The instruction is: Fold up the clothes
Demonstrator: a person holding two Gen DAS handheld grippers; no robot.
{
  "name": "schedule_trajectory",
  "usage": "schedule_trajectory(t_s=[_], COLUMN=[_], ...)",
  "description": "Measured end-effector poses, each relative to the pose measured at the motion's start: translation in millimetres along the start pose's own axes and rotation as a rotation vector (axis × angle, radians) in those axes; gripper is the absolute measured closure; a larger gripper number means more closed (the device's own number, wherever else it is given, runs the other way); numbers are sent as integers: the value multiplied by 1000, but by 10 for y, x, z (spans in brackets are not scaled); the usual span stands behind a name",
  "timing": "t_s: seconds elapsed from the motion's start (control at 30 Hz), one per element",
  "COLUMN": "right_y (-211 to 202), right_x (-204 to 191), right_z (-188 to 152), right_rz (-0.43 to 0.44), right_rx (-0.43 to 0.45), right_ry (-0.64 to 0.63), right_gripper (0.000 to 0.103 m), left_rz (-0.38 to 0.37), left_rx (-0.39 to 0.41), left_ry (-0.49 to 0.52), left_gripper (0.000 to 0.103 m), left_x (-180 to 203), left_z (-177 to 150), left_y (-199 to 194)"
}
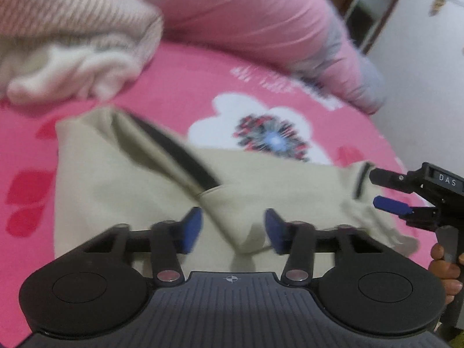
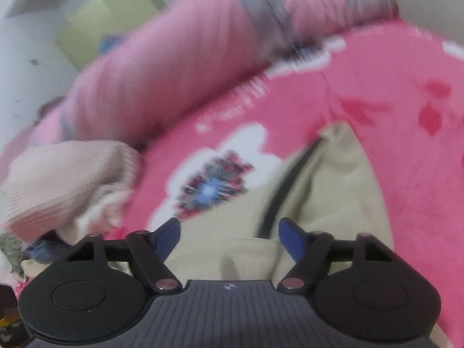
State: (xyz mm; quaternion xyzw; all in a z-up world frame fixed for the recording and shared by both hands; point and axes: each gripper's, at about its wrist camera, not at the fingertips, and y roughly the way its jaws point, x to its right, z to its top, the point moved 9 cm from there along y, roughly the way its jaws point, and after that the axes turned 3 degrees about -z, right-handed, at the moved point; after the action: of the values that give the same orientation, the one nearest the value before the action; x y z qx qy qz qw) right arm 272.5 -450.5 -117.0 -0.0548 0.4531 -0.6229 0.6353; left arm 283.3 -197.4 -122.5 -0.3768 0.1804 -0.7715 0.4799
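Left wrist view: the left tongs (image 1: 233, 229) are spread over the beige garment (image 1: 139, 191), which lies on the pink bed (image 1: 185, 81); the right tongs (image 1: 380, 191) sit at its right edge.

Right wrist view: the right tongs (image 2: 229, 239) are spread above the garment (image 2: 327, 191), a knit sweater (image 2: 66, 182) lying apart at left.

Your far side shows a rolled pink quilt (image 1: 261, 20) along a pink bedsheet (image 1: 179, 87) printed with a white flower (image 1: 269, 133); at far right stands a white wall (image 1: 429, 87).
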Motion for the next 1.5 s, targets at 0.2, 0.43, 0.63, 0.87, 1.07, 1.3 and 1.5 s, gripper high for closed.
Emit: schedule_trajectory(t_s=[0.2, 0.43, 0.63, 0.87, 1.07, 1.3, 1.5], right_y=[247, 360, 561, 557, 403, 498, 583], right_x=[70, 52, 41, 207, 216, -135, -111], right_z=[-111, 90, 341, 309, 154, 187, 248], right_rz=[-9, -22, -17, 45, 115, 228, 306], right_rx=[-49, -20, -3, -79, -177, -161, -58], right_ry=[-39, -51, -29, 135, 181, 170, 226], right_gripper=[59, 84, 88, 77, 36, 84, 87], left_rz=[-22, -18, -8, -52, -139, -164, -136], left_rx=[44, 113, 141, 37, -16, -1, 88], left_ry=[-71, -86, -75, -121, -208, -194, -157], left_gripper=[90, 96, 97, 95, 87, 96, 99], left_x=[-147, -179, -204, -301, -380, -319, -330], left_z=[12, 233, 492, 421, 358, 388, 567], left_y=[94, 189, 331, 430, 382, 422, 414])
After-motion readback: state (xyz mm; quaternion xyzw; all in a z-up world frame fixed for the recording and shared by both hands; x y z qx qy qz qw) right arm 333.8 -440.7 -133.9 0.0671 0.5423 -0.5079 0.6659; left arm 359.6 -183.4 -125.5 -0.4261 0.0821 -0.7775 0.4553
